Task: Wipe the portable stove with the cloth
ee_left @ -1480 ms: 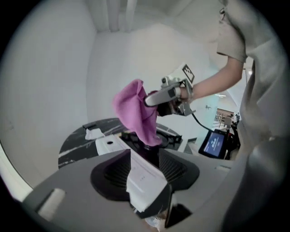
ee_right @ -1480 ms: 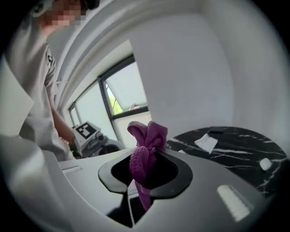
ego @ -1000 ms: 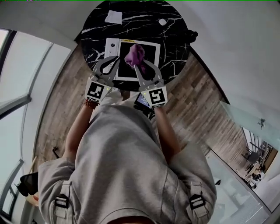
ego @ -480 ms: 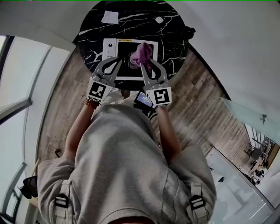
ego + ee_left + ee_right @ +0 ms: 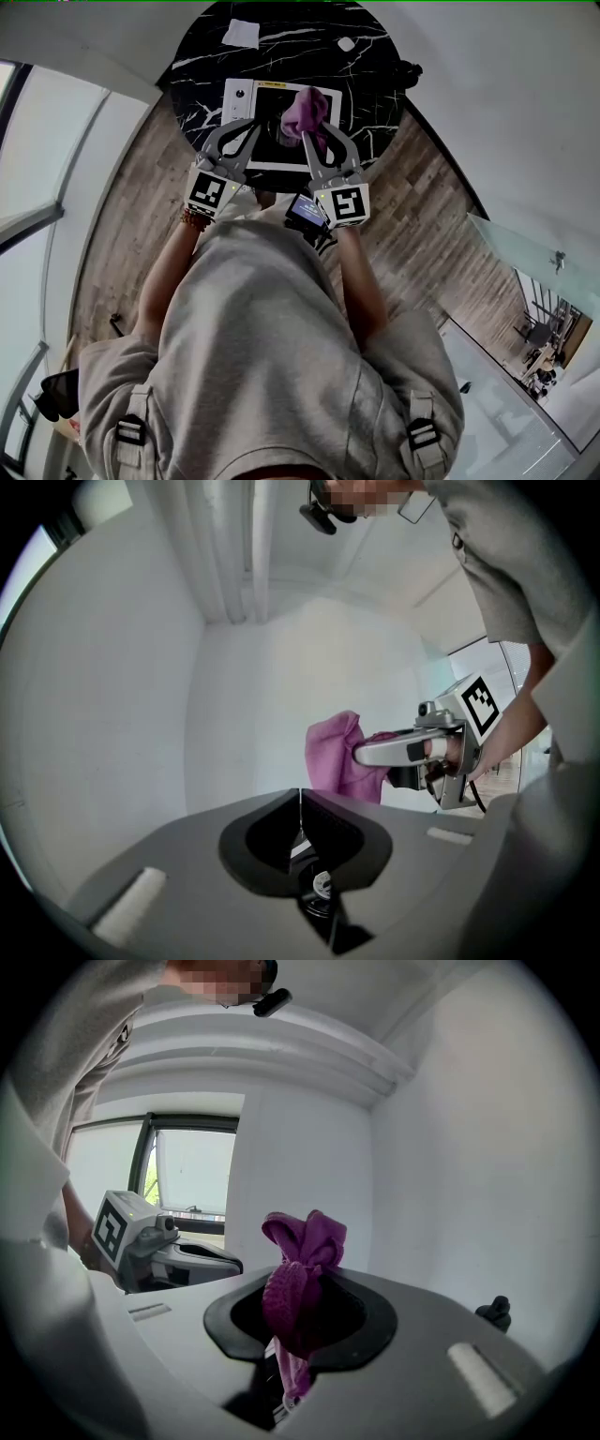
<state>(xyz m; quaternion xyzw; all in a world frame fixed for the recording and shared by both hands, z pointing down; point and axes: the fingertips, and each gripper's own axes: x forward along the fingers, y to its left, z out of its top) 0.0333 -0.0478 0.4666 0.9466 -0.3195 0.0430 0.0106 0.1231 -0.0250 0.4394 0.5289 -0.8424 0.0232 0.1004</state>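
Presently, in the head view, a white-framed portable stove with a black glass top [image 5: 240, 103] sits on a round black marble-patterned table [image 5: 375, 84], directly before the person; the right gripper [image 5: 307, 134] is clamped on a bunched purple cloth [image 5: 305, 109], which is over the far right part of the glass, evidently so the wad can be drawn across the surface; whether the cloth actually bears on the glass cannot be determined from this angle; the left gripper [image 5: 249, 125] lies over the stove's left part with nothing in it, probably placed to steady the appliance during wiping, though contact is not confirmed; a white square of paper [image 5: 242, 34] lies at the table's far edge, well apart from the work. In the left gripper view, the jaws are closed flat together and empty; the cloth and the right gripper appear to the right, against a plain white wall. In the right gripper view, the jaws pinch the cloth's lower part, a strip trailing down between them and the bulk bunched above the tips; such a low grip leaves a loose pad free for wiping; the stove is not visible here.
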